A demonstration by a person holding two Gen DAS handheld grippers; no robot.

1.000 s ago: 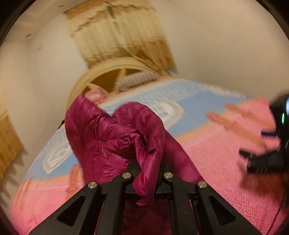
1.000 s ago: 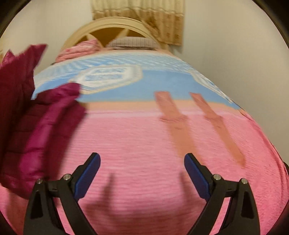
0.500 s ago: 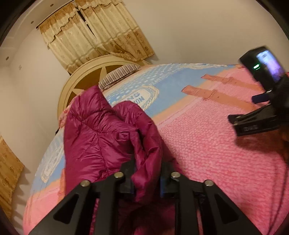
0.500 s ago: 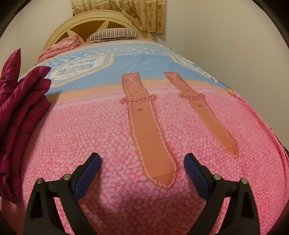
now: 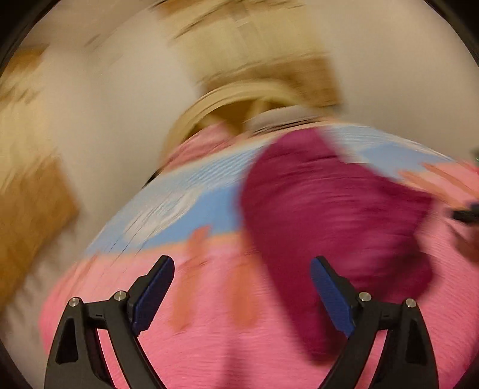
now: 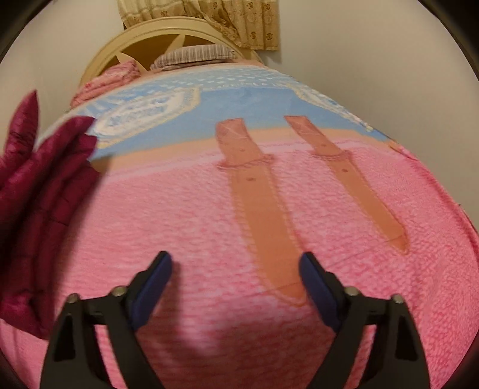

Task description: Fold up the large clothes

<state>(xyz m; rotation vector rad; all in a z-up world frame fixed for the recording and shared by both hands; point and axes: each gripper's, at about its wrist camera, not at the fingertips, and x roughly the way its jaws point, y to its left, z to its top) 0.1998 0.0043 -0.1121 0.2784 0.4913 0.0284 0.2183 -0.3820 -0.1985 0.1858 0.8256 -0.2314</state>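
Observation:
A magenta puffy jacket (image 5: pixel 329 215) lies bunched on the pink and blue bedspread (image 5: pixel 209 329). The left wrist view is blurred by motion. My left gripper (image 5: pixel 242 284) is open and empty, with the jacket just ahead and to the right of its right finger. In the right wrist view the jacket (image 6: pixel 39 197) lies at the far left edge. My right gripper (image 6: pixel 236 284) is open and empty, low over the pink part of the bedspread (image 6: pixel 194 215), well to the right of the jacket.
A cream headboard (image 6: pixel 167 36), a striped pillow (image 6: pixel 194 55) and a folded pink blanket (image 6: pixel 107 80) are at the far end of the bed. A wall runs along the bed's right side. A curtain (image 6: pixel 209 18) hangs behind.
My left gripper has let go of the jacket and opened wide. The jacket has dropped onto the bed and now sits to the right in that view. My right gripper stayed open.

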